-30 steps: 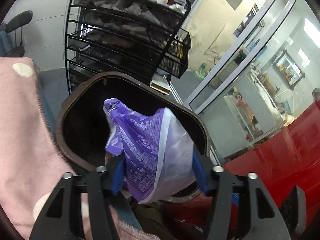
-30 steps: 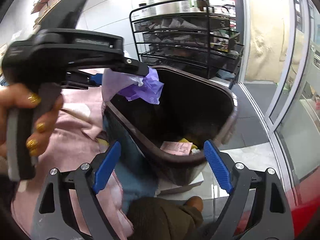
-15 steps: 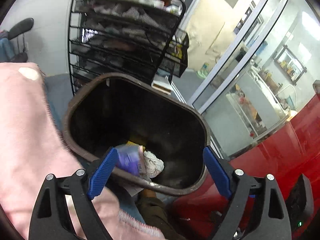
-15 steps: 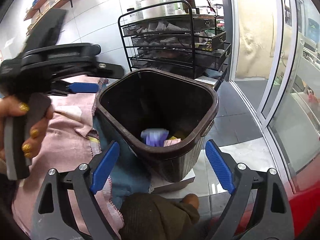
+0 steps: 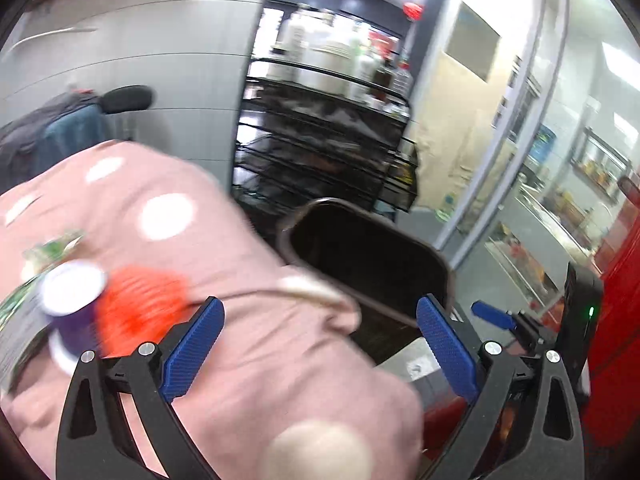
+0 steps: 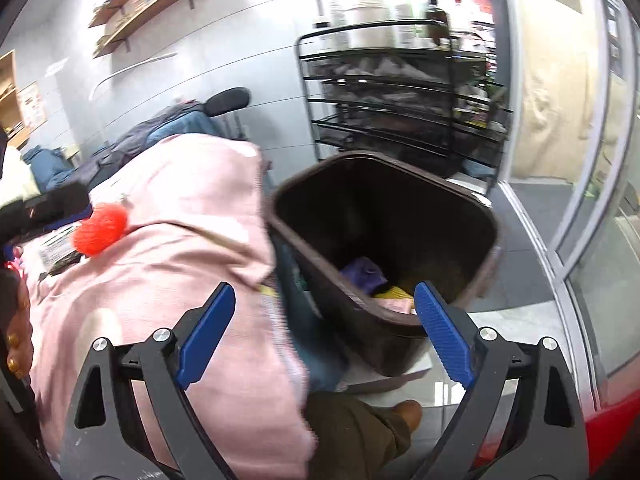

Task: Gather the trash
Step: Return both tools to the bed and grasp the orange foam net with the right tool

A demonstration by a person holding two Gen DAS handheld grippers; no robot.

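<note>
Presently, the left tool (image 5: 318,336) is held spread and empty over the pink polka-dot blanket (image 5: 248,344); the right tool (image 6: 324,326) is likewise spread and empty near the brown bin (image 6: 472,216). Purple and yellow trash (image 6: 366,276) is seen lying inside the bin. Further items rest on the blanket: an orange mesh ball (image 5: 138,306) and, just beside it, a purple can (image 5: 74,300), both blurred. The next pickup is judged to be one of these. A level approach is advised, with the blanket fabric kept out of the pinch.
</note>
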